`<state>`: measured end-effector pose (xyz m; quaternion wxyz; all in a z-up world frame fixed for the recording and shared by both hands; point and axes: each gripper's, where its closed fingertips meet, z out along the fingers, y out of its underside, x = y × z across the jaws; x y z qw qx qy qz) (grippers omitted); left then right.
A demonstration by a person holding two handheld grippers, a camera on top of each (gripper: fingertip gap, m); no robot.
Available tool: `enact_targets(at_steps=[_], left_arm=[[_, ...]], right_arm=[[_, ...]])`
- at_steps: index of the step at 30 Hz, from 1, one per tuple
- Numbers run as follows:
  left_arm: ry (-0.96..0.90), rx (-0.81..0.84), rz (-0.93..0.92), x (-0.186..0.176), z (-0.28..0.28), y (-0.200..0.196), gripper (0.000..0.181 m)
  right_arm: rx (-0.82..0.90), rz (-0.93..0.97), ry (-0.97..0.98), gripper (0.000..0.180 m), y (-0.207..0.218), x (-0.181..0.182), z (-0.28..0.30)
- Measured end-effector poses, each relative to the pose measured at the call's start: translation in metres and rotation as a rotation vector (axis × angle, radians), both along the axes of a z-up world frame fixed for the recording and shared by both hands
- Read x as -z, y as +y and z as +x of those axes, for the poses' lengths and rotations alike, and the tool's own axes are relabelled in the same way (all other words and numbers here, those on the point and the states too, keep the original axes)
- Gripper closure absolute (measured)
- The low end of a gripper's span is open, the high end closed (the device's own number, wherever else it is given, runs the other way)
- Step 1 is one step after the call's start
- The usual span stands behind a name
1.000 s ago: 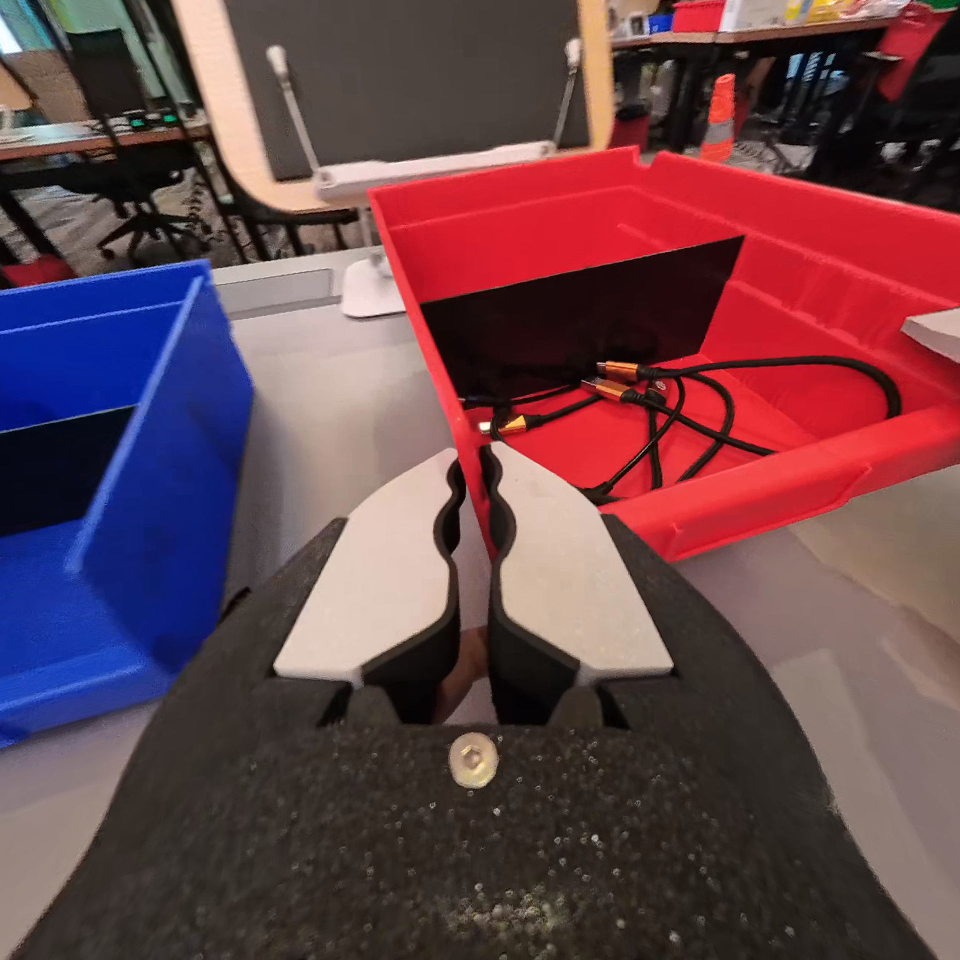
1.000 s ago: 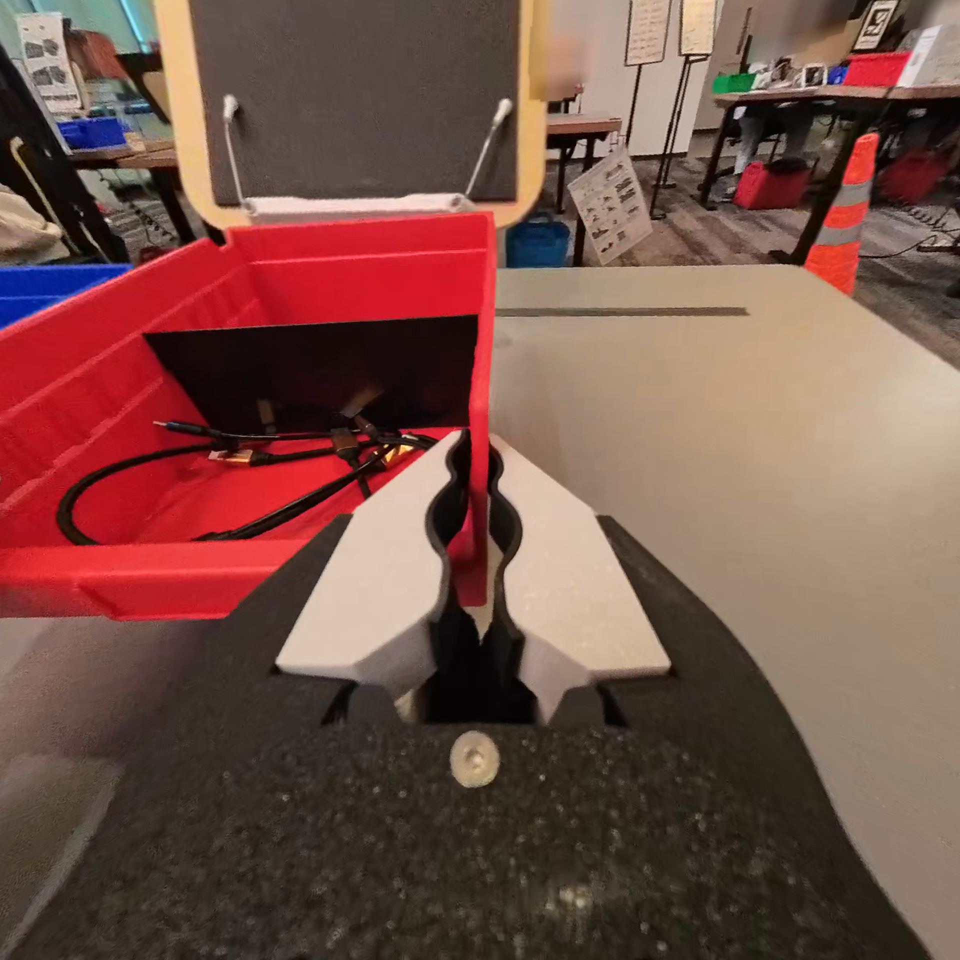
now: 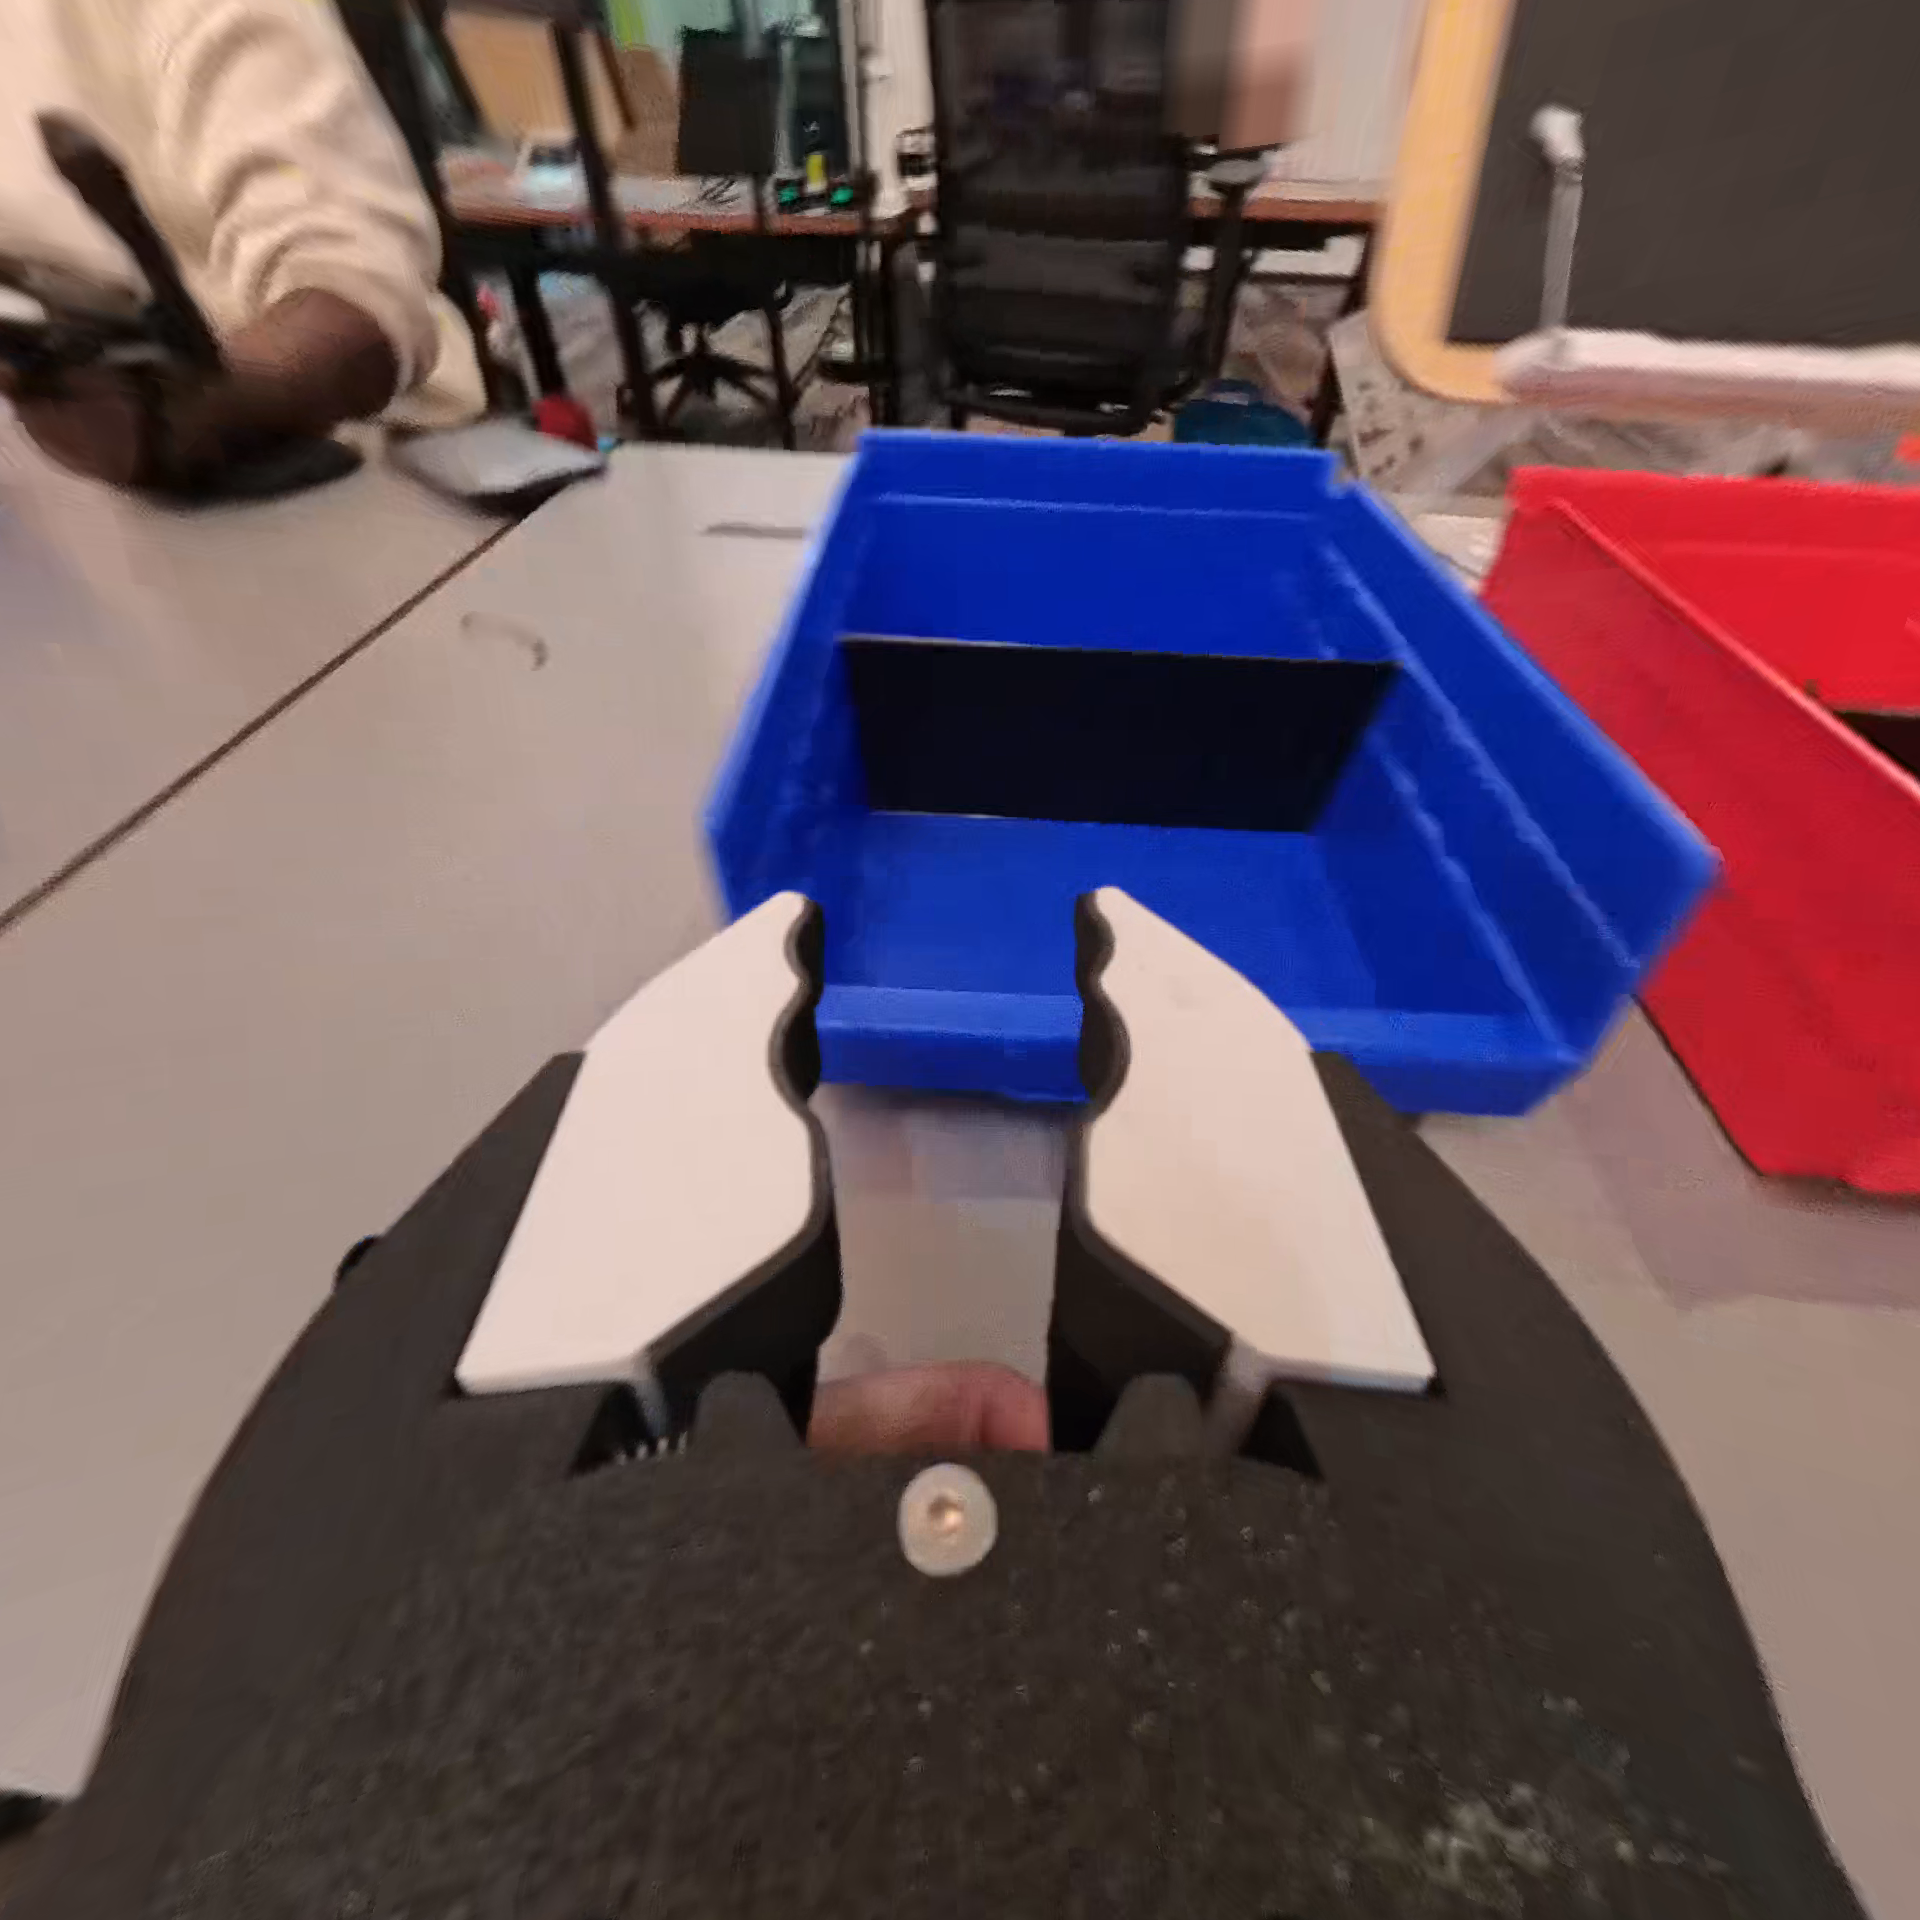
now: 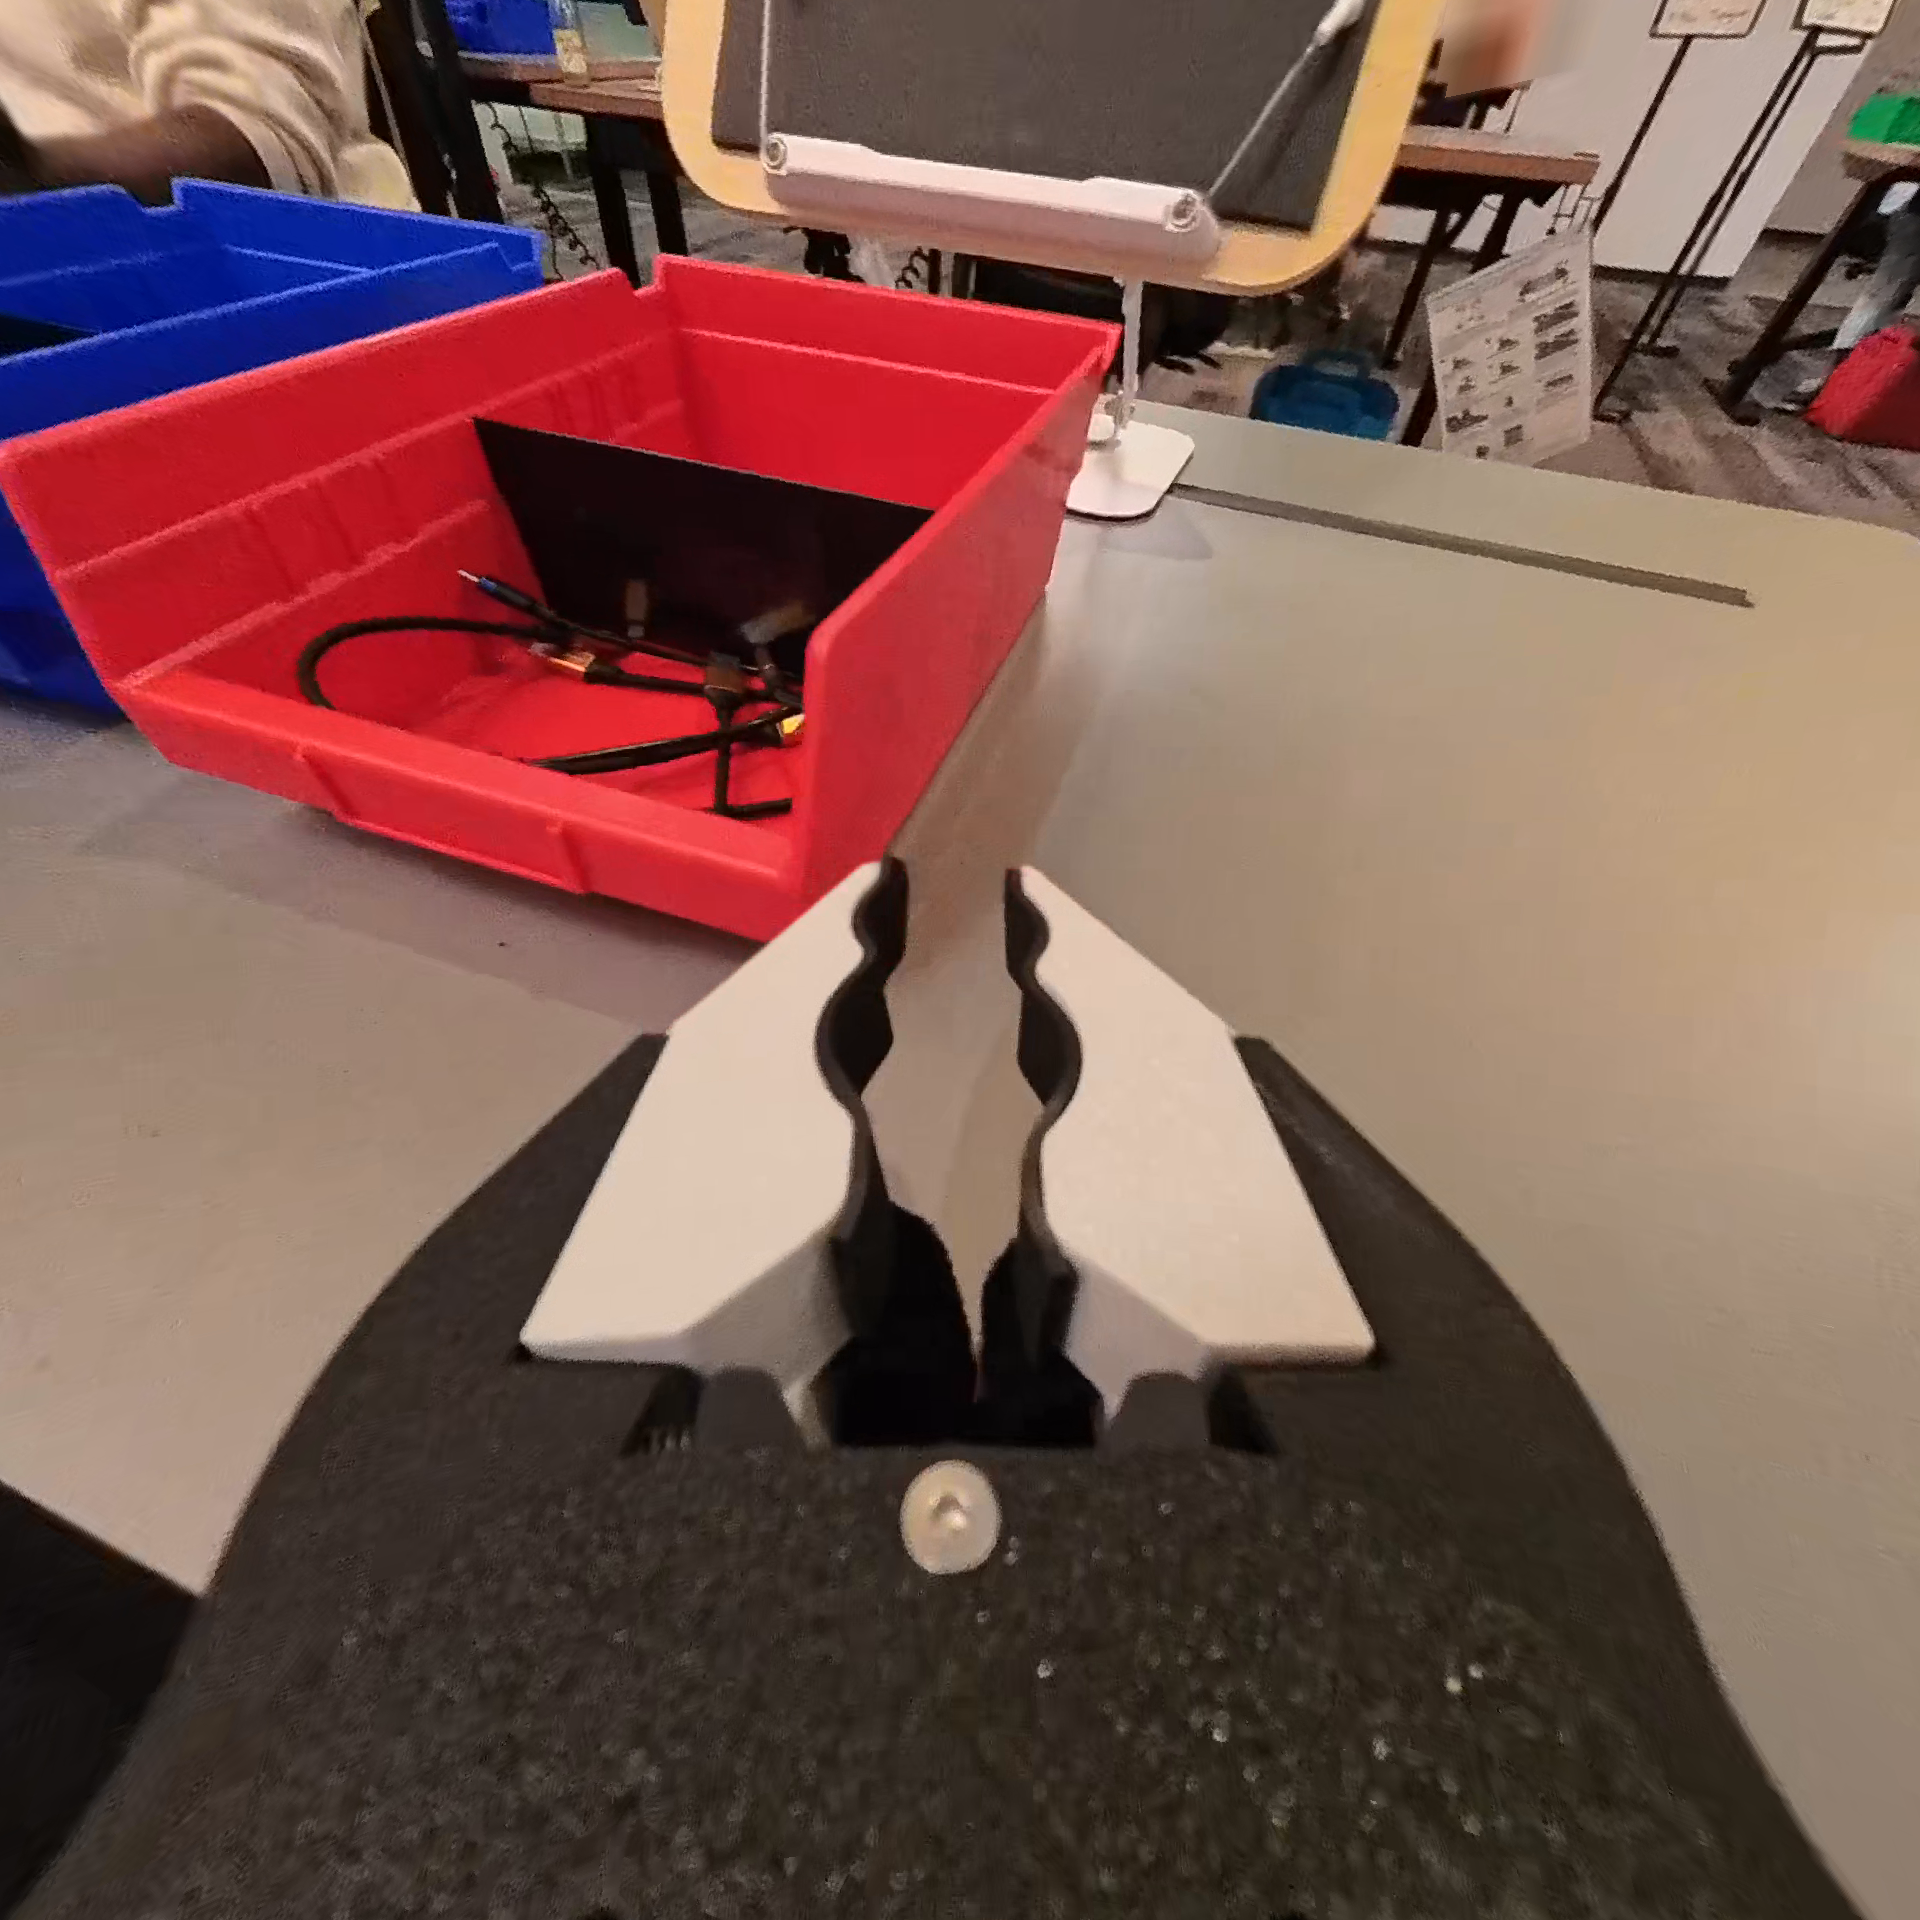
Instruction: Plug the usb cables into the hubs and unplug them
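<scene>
Since the usb cables (image 4: 623, 675) lie tangled in the front compartment of the red bin (image 4: 914, 665), ahead of its black divider (image 4: 707, 530), they are kept together in one reachable heap, though knotted enough that a single plug will likely need teasing free. No hub can be made out in either view. The right tool (image 4: 954, 894) hovers just off the bin's near right corner, jaws a little apart and holding nothing, above bare counter (image 4: 1455, 831); my reading is that it is staged beside the bin before a reach in over the low front lip. The left tool (image 3: 945, 914) stands wider open, also empty, aimed at the front lip of the blue bin (image 3: 1455, 727), whose visible front compartment holds nothing. That bin sits just beside the red one, probably as the sorting side. Farther back, a tablet stand (image 4: 1132, 457) rests on the counter, and a person's sleeve (image 3: 260, 177) shows at the left.
</scene>
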<state>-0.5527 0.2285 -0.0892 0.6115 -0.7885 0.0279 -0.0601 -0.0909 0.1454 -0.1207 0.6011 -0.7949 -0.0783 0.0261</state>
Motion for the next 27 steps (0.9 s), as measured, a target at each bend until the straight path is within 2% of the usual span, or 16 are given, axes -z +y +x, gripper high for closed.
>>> enact_targets(at_steps=[2, 4, 6, 7, 11, 12, 17, 19, 22, 27], left_arm=[[-0.112, 0.077, -0.054, 0.005, -0.011, 0.017, 0.124], [-0.093, 0.094, -0.126, 0.026, -0.019, 0.035, 0.121], [-0.024, 0.084, -0.202, 0.053, -0.024, 0.053, 0.134], [-0.025, 0.07, -0.228, 0.059, -0.028, 0.06, 0.147], [-0.109, 0.093, -0.156, 0.045, -0.027, 0.076, 0.176], [-0.094, 0.103, -0.164, 0.046, -0.027, 0.077, 0.176], [-0.031, 0.093, -0.221, 0.047, -0.025, 0.068, 0.177], [-0.017, 0.096, -0.23, 0.048, -0.023, 0.064, 0.177], [-0.009, 0.087, -0.233, 0.048, -0.022, 0.055, 0.177], [0.041, 0.049, -0.226, 0.048, -0.022, 0.027, 0.178]], right_arm=[[0.011, -0.003, 0.034, 0.162, -0.003, 0.0, 0.003], [0.012, -0.01, 0.049, 0.162, -0.008, 0.0, 0.003], [0.016, 0.004, 0.041, 0.162, -0.011, -0.003, 0.003], [0.014, 0.016, 0.032, 0.162, -0.013, -0.003, 0.002], [-0.026, 0.017, -0.033, 0.162, -0.018, -0.001, -0.014], [-0.043, 0.021, -0.038, 0.162, -0.02, -0.002, -0.022], [-0.171, 0.106, -0.065, 0.157, -0.032, -0.017, -0.095], [-0.245, 0.103, -0.107, 0.148, -0.033, -0.015, -0.136], [-0.366, 0.075, -0.15, 0.148, -0.028, -0.006, -0.201], [-0.409, -0.003, -0.027, 0.147, 0.005, 0.002, -0.274]])
